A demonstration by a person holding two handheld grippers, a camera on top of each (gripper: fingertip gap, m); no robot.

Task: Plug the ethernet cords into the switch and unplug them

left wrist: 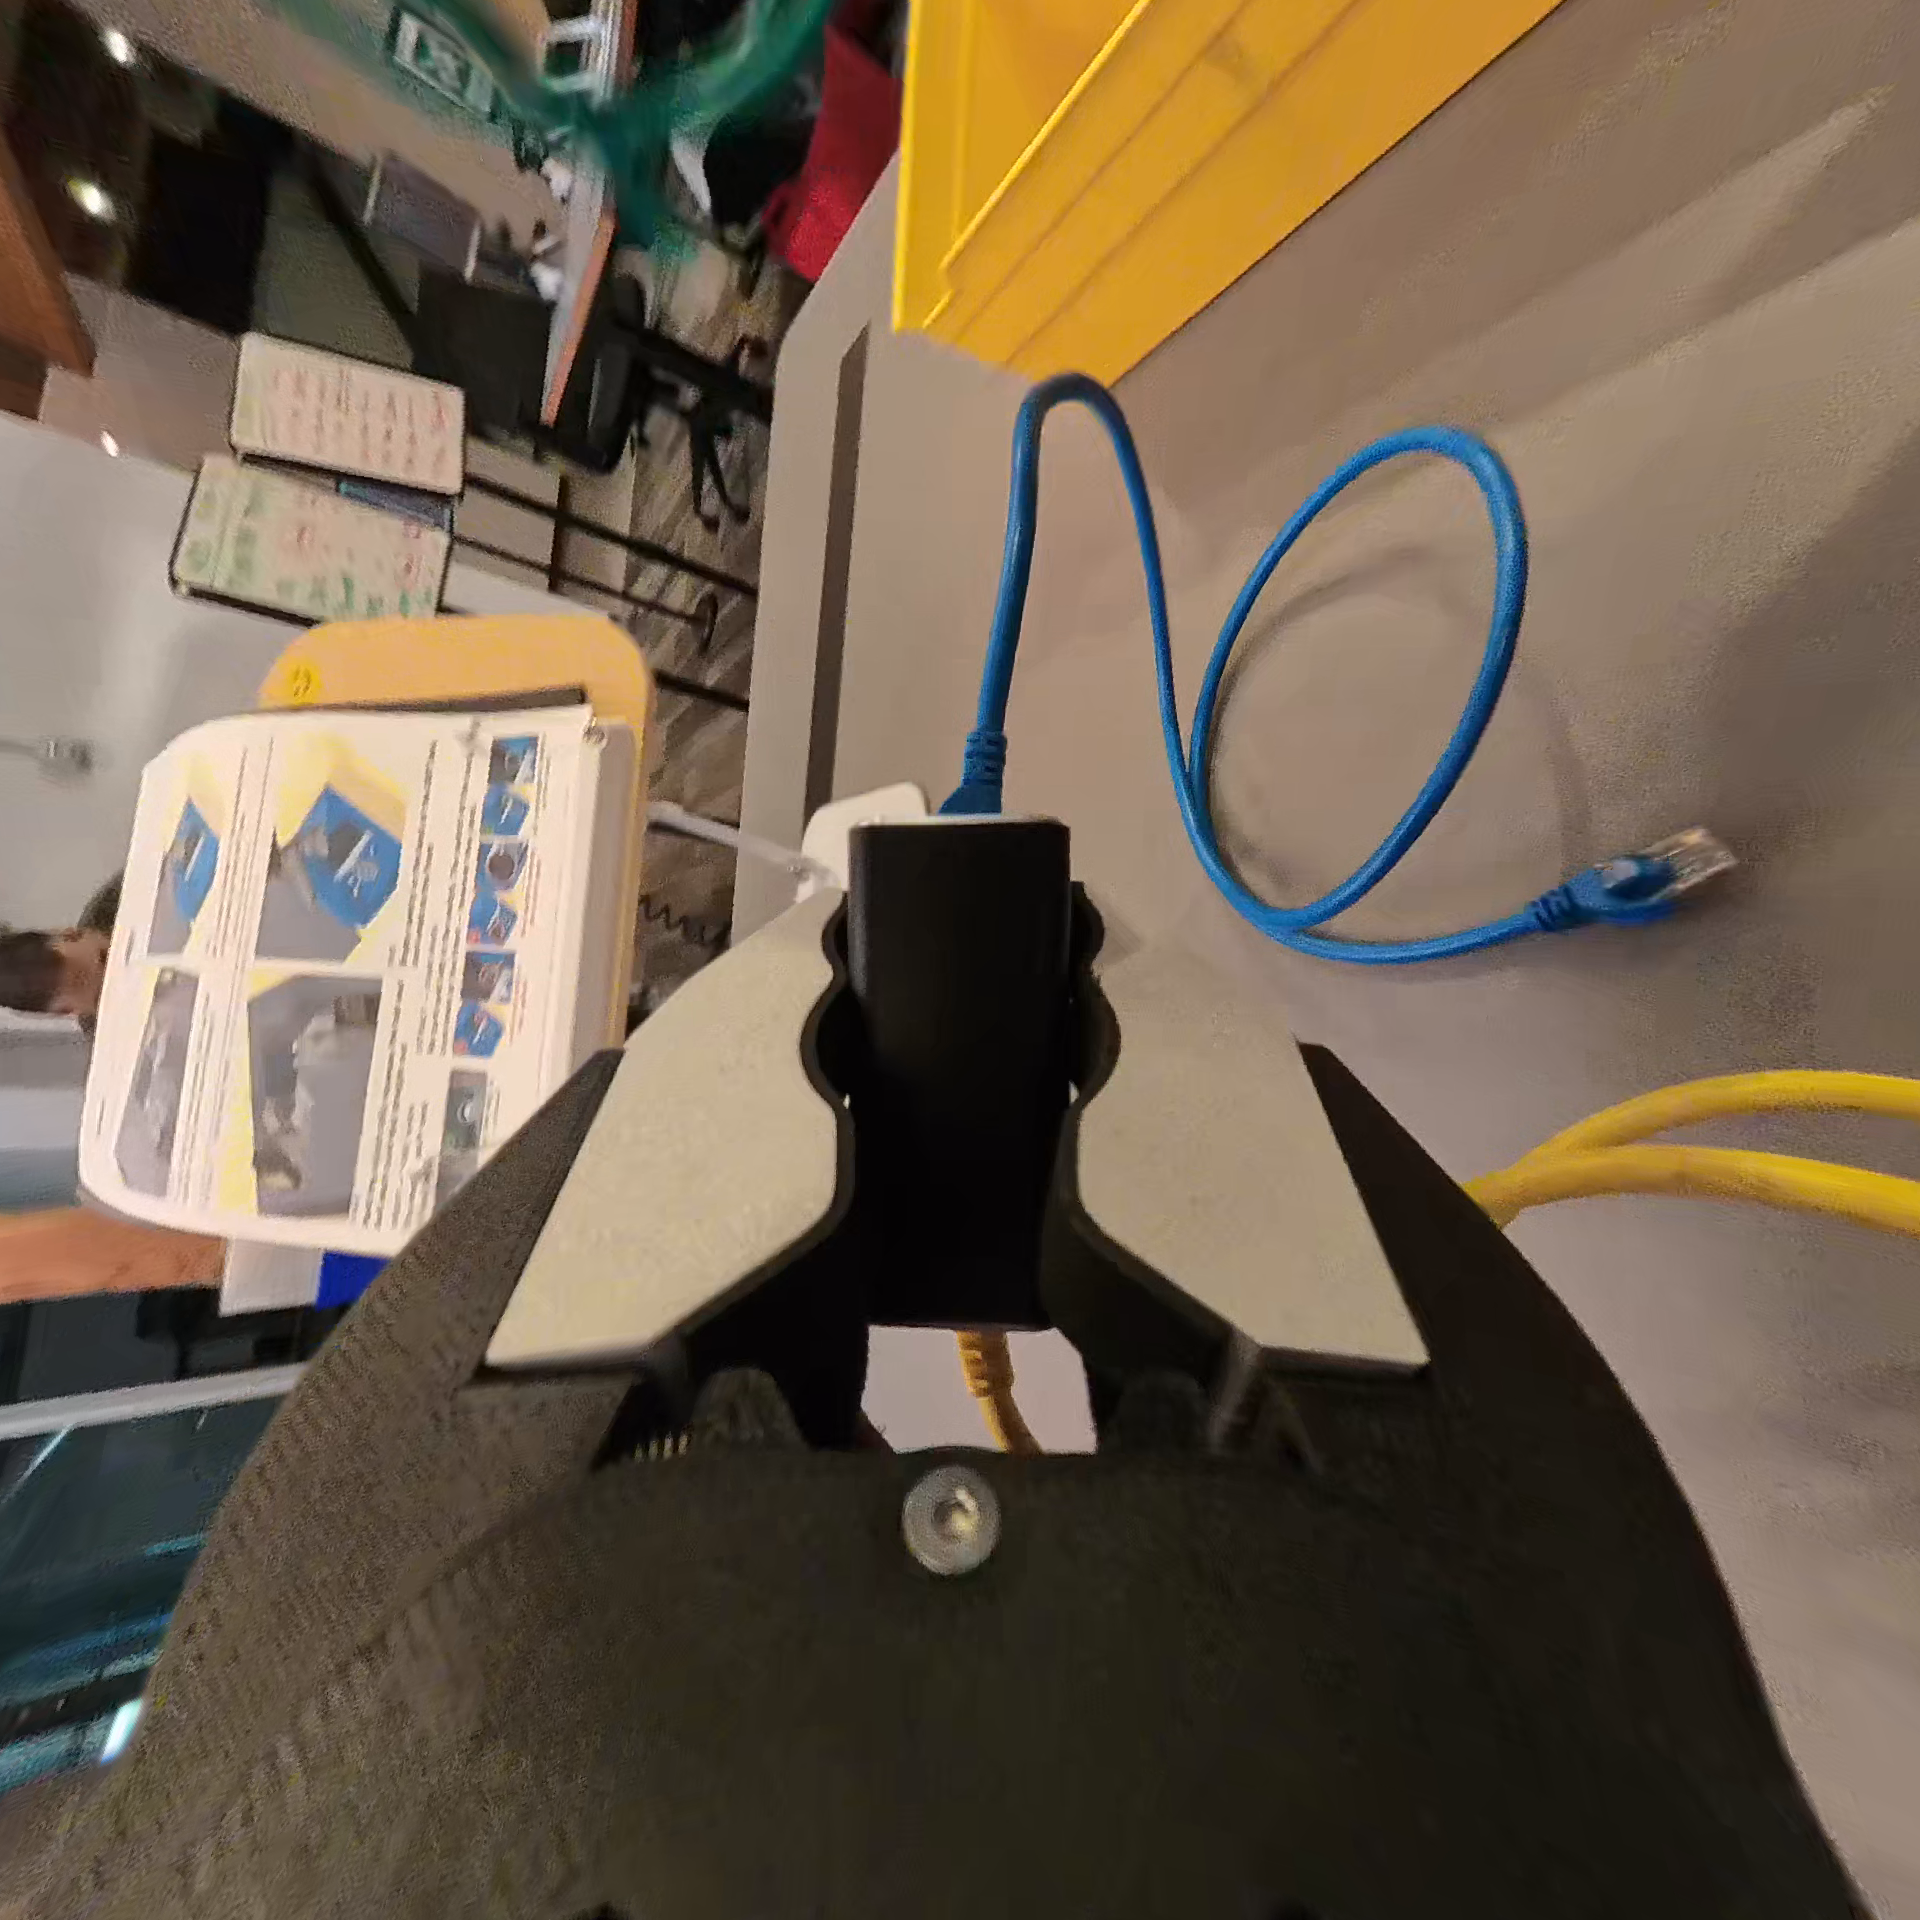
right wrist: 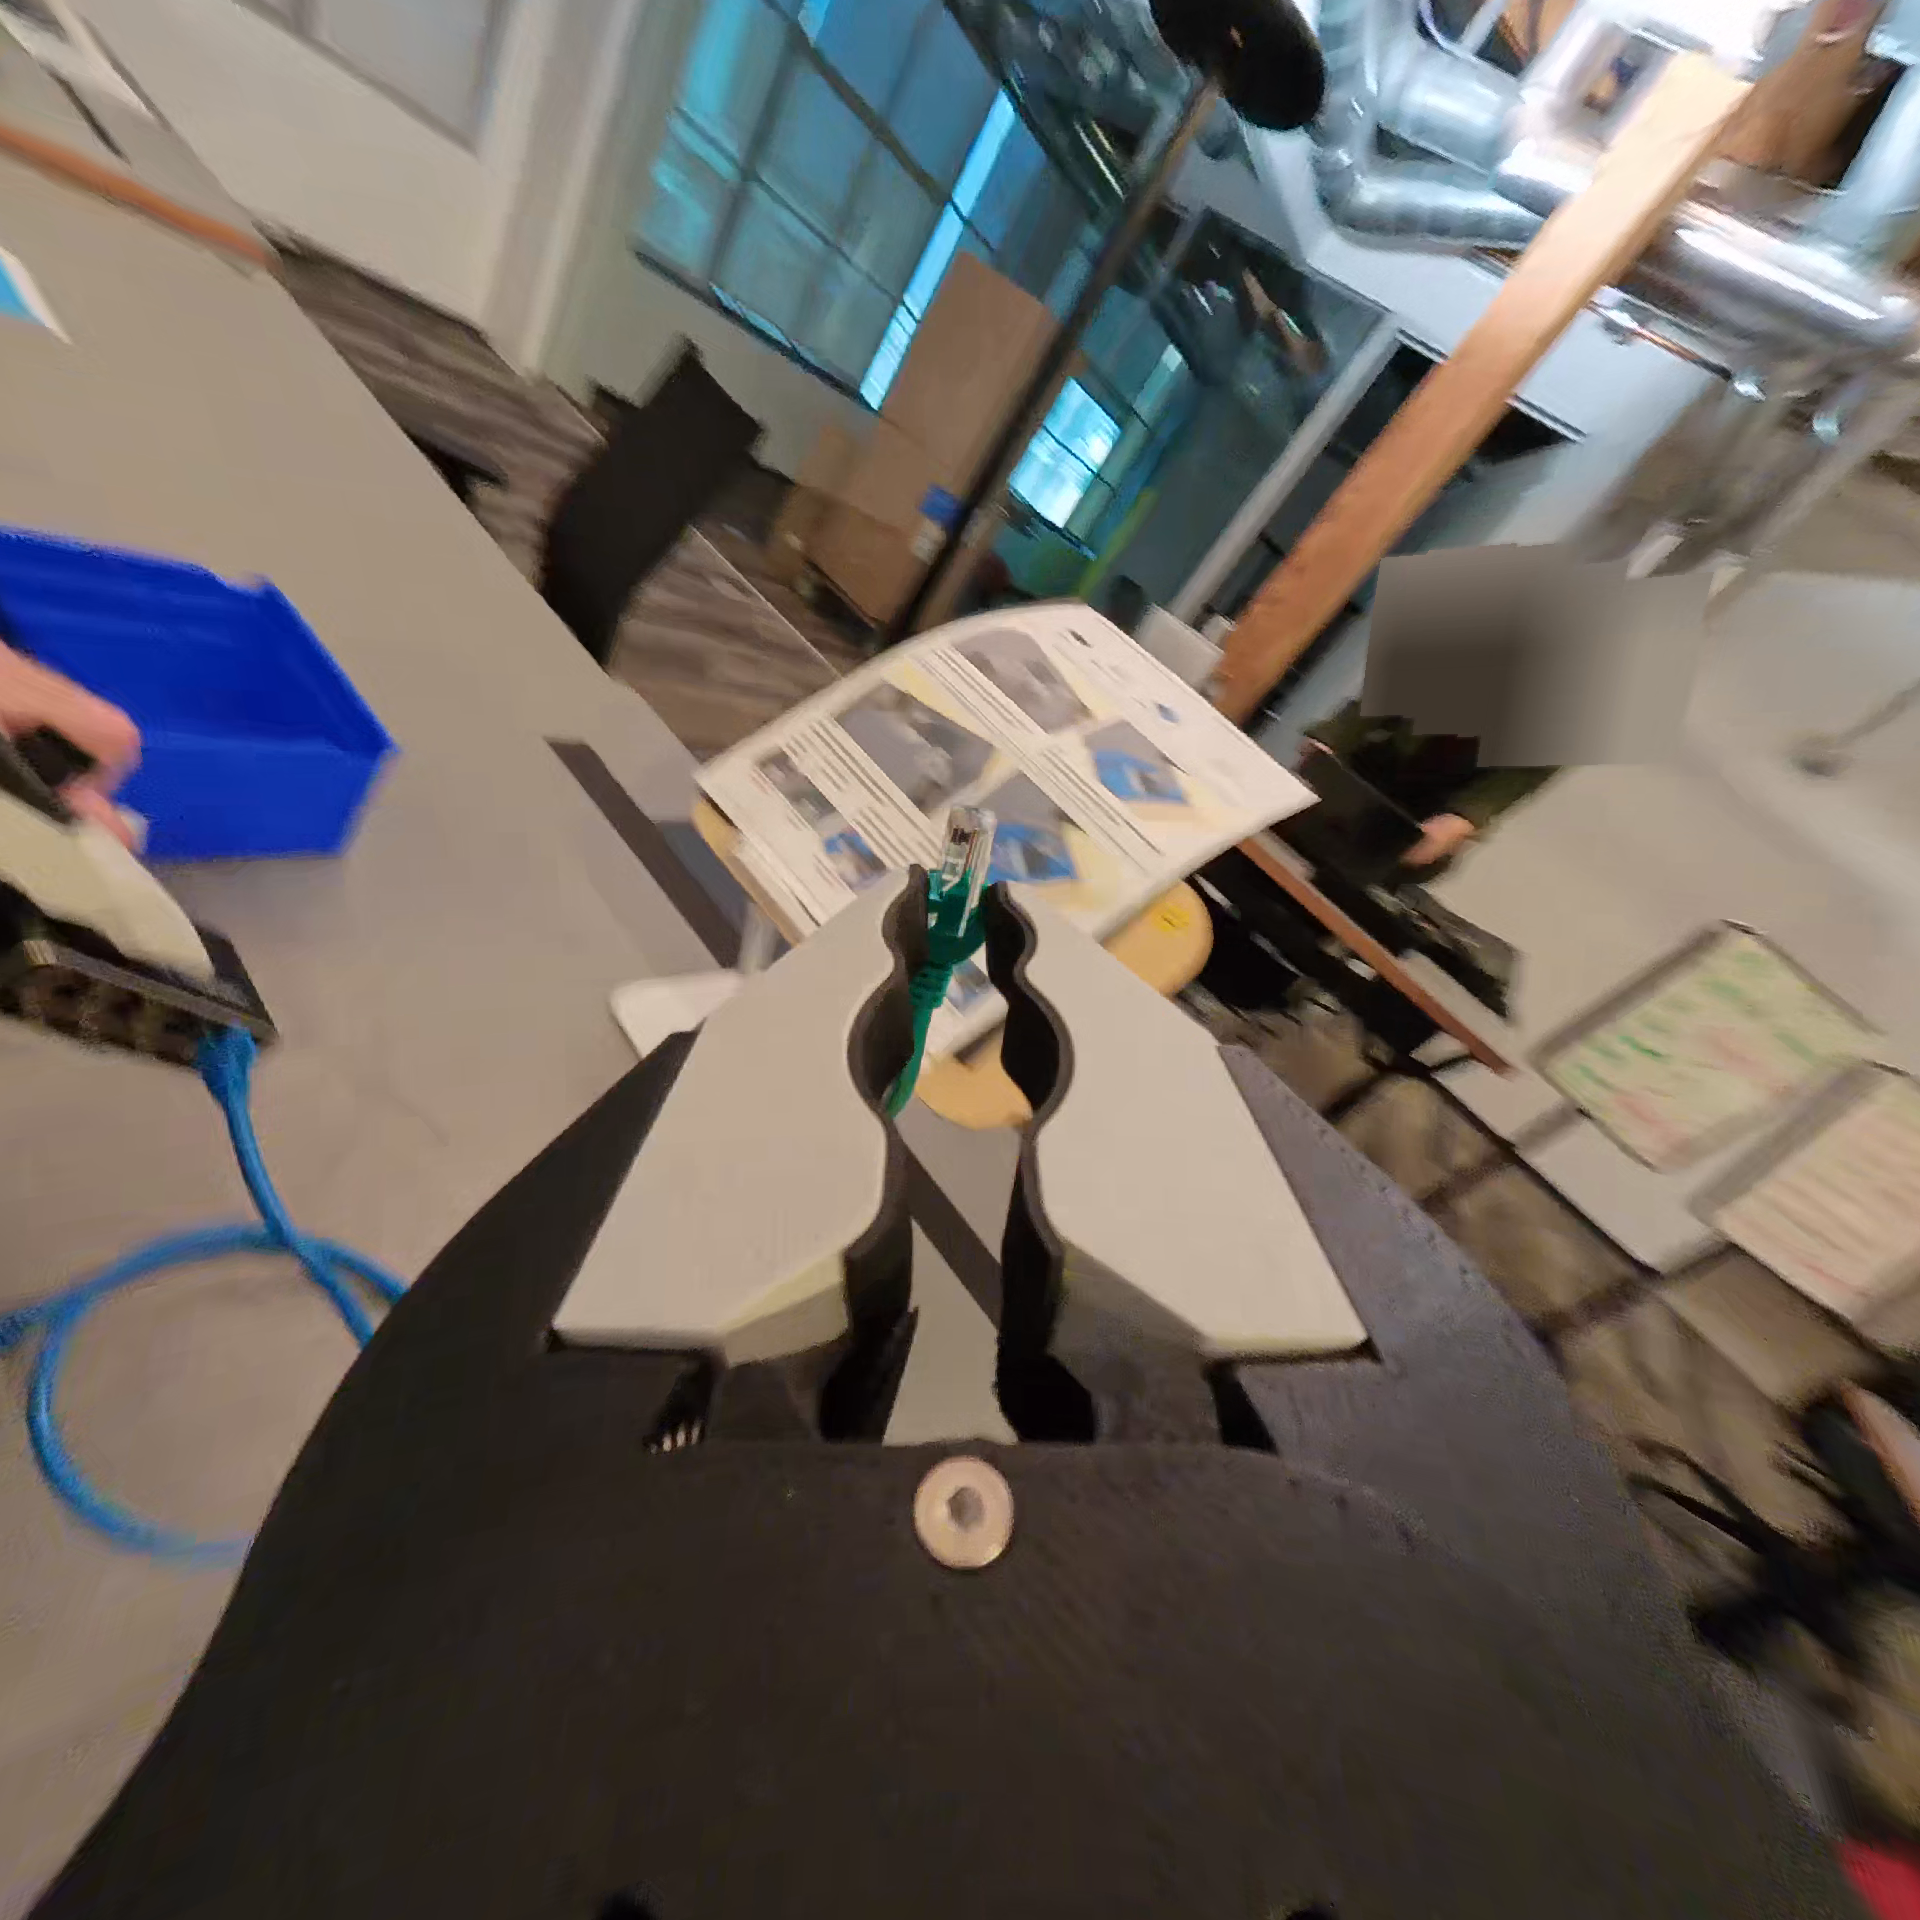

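Left gripper (left wrist: 961, 935) clamps the rigid switch (left wrist: 956, 1039); right gripper (right wrist: 954, 914) pinches the limp green cord (right wrist: 940, 956) at its stiff boot, the best hold.

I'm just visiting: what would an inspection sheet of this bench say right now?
Surface: grey table.
Job's things: black switch, clamped in the left gripper.
Clutter: yellow bin; blue bin.
Grippers: left shut on the switch; right gripper shut on the green cord's plug.
Cables: blue cord plugged into the switch, free end on the table; yellow cord enters the switch's near end.
Surroundings: printed sheets, whiteboards.
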